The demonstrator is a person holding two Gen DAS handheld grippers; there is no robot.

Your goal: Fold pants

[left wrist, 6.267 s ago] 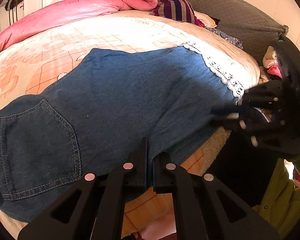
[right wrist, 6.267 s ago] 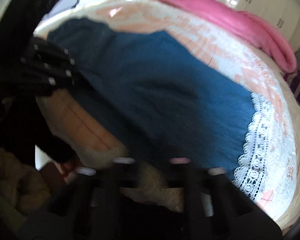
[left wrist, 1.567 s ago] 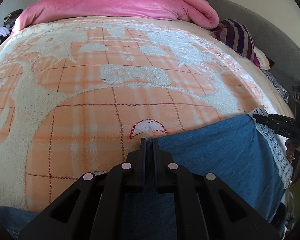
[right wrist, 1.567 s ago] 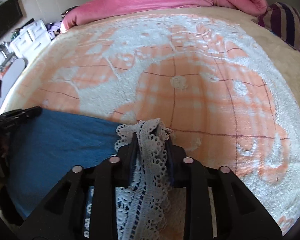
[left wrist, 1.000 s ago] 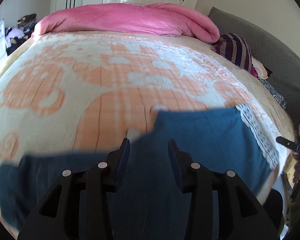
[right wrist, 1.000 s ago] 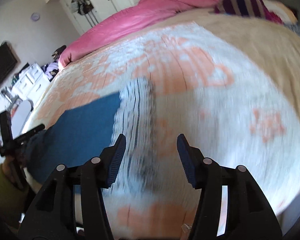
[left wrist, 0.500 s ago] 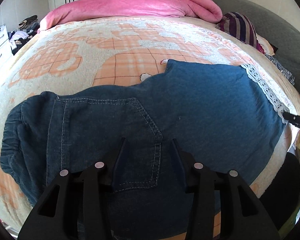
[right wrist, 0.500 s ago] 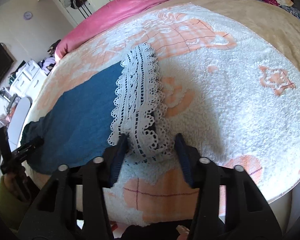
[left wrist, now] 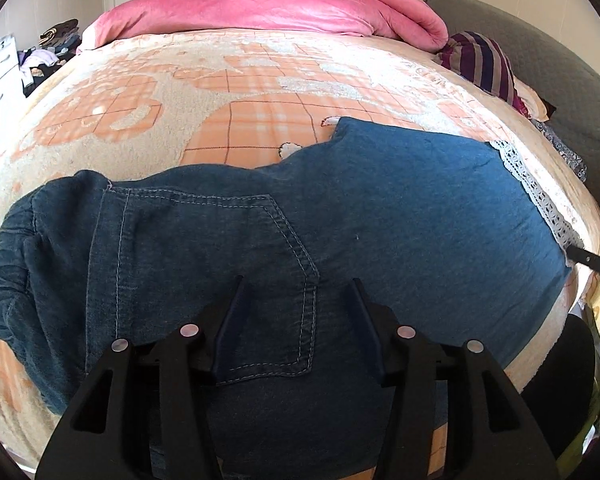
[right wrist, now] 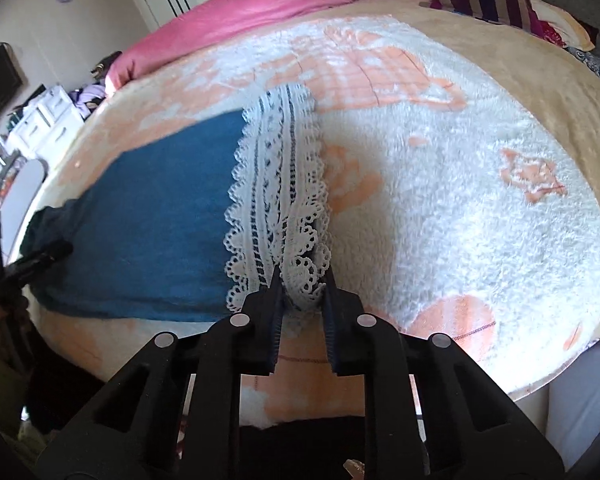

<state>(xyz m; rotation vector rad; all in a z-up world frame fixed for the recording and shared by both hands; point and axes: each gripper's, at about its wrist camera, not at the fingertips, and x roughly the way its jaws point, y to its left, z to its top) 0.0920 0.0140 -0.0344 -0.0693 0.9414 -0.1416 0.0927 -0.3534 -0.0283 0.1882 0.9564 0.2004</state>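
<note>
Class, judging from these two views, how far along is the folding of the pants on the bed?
Done: the pants lie flat on the blanket, legs stacked. In hand: the right gripper is closing on the lace hem; the left gripper, jaws opening, hangs over the back pocket. Left: folding hem toward waist.

Pants (left wrist: 340, 216) near edge hidden behind left gripper (left wrist: 296, 292).

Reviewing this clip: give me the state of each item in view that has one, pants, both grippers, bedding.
Denim pants: folded in half lengthwise, flat on blanket, back pocket up.
Lace hem: near corner between right jaws.
Left gripper: jaws opening, nothing held, over back pocket.
Right gripper: jaws closing around lace.
Pink duvet: bunched at far edge.
Blanket: spread flat.
</note>
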